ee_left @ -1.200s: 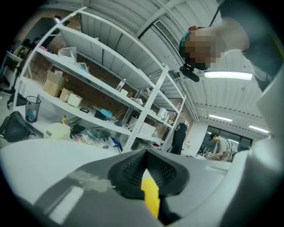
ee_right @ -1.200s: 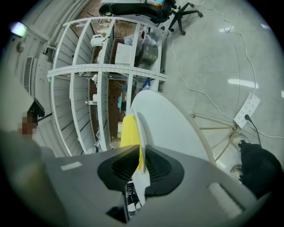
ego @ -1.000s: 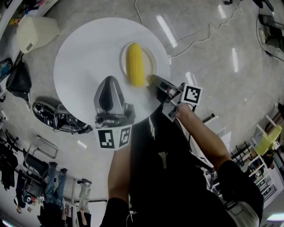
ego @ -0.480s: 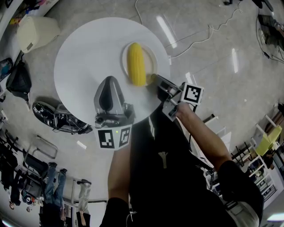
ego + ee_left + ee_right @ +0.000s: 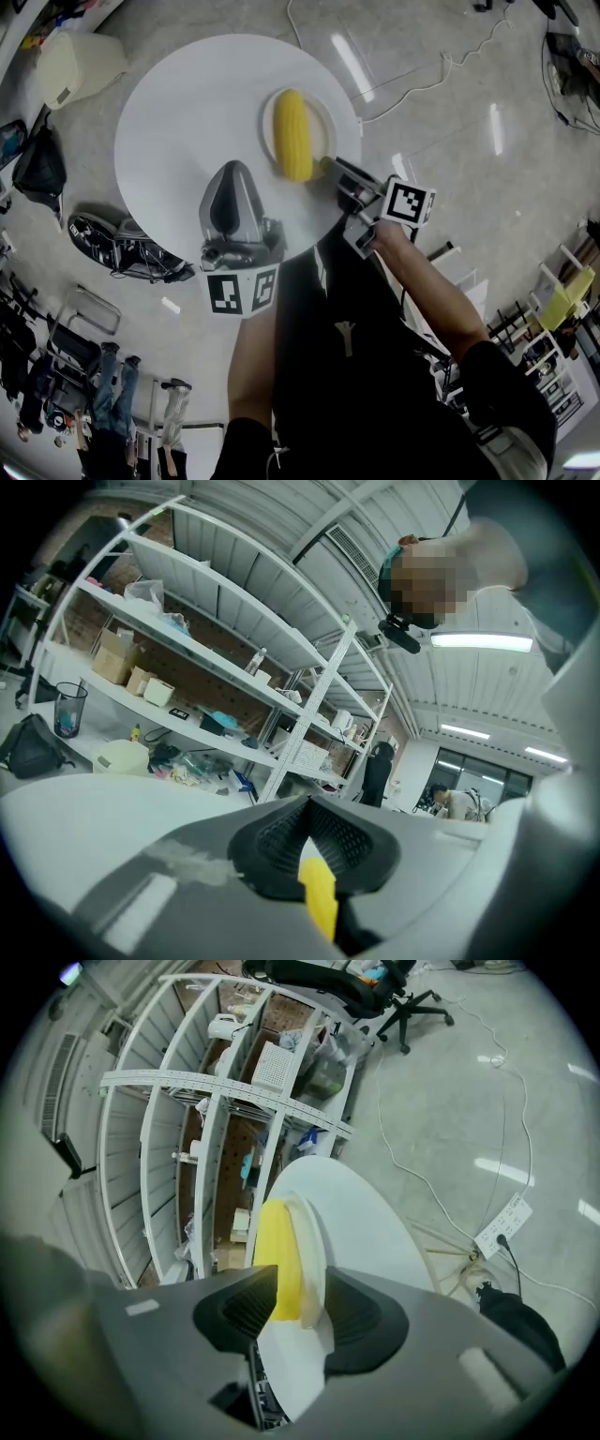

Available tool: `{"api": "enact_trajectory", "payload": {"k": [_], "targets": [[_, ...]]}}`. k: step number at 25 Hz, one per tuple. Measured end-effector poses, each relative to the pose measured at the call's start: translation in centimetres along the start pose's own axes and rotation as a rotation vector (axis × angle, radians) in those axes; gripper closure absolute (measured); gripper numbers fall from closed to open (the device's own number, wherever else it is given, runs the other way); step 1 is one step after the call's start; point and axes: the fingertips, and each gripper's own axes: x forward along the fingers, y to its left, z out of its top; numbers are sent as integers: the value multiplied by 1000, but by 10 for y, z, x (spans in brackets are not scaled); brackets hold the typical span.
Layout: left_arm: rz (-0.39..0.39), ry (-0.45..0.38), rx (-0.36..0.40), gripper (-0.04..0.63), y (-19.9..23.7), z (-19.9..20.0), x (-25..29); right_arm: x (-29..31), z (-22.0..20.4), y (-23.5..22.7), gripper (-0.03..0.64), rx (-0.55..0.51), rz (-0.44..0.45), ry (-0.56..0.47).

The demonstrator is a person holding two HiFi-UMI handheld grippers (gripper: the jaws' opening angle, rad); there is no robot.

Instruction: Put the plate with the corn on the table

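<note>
Polished grey floor [image 5: 450, 141] all round, with one round white table [image 5: 178, 103] standing on it; we log every place against that table.

Right gripper [image 5: 330, 169]: at the table's near right edge, pointing inward over the top. Its jaws have just been opening and now stand apart. The near rim of the shallow cream round plate [image 5: 323, 122] and the tip of the yellow corn cob [image 5: 293, 134] sit between them. We see gaps on both sides, so we read no pressure from the pads.

Left gripper [image 5: 232, 169]: over the table's near half, left of the plate and apart from it. Its jaws are closed together with nothing clamped.

Plate: flat on the table's right half, close to the edge, with the corn lying lengthwise on it.

Progress, our judgement:
- Done: plate and corn appear set down and released.
- Left: draw the right gripper back clear of the rim without nudging the plate, which lies near the table's edge.

Count:
- tables: one
- plates: one
- corn cobs: one
- grippers: two
</note>
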Motion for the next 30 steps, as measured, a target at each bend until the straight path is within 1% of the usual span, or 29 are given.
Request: {"api": "enact_trajectory", "payload": {"k": [3, 12, 19, 27, 30], "targets": [[1, 0, -1, 592, 1, -1, 0, -1, -3, 0, 436, -26, -26, 17], [1, -3, -5, 592, 1, 0, -1, -4, -4, 1, 422, -24, -35, 17], [6, -3, -21, 592, 2, -2, 0, -7, -7, 2, 414, -47, -52, 21], [7, -3, -9, 592, 2, -2, -3, -12, -9, -2, 407, -91, -105, 42], [8, -8, -15, 592, 2, -2, -2, -13, -9, 0, 398, -99, -105, 45]]}}
